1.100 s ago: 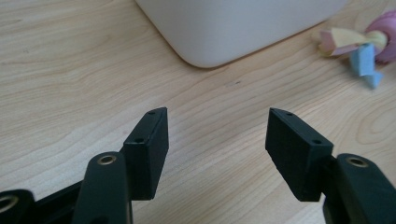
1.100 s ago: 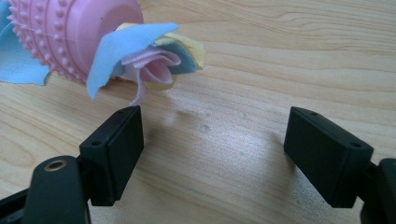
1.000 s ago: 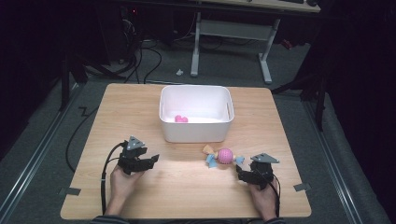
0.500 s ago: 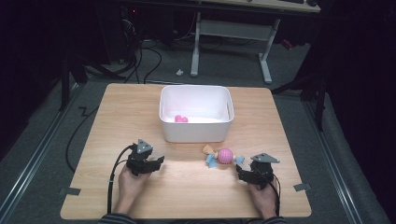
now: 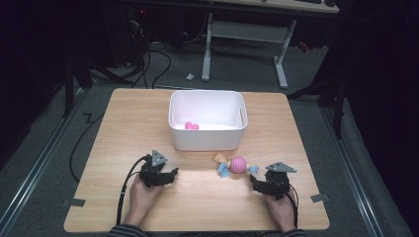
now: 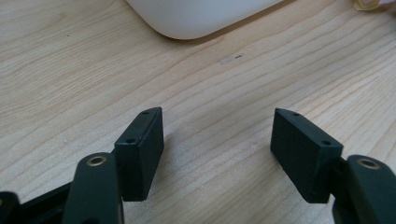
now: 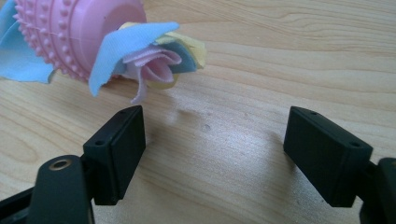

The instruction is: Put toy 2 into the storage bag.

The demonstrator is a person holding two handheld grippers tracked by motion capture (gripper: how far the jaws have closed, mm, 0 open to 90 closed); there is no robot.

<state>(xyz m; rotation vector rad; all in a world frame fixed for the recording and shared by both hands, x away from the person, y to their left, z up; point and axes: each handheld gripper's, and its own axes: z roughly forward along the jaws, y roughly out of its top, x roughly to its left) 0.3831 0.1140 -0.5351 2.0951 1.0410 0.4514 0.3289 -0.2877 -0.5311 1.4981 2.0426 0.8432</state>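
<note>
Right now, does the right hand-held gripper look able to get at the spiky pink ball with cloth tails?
Probably yes: the right hand-held gripper is open, and the spiky pink ball with cloth tails lies just ahead, left of its jaws, with bare wood between.

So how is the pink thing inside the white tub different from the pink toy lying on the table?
The pink thing in the tub looks small and plain pink; the pink toy on the table is larger, a spiky ball with blue and yellow cloth strips. One lies inside the white tub, the other near the right claw. Both are pink.

Toy [image 5: 237,165] on table [image 5: 123,128] before bin [image 5: 207,140]; small item [image 5: 191,126] in bin.
</note>
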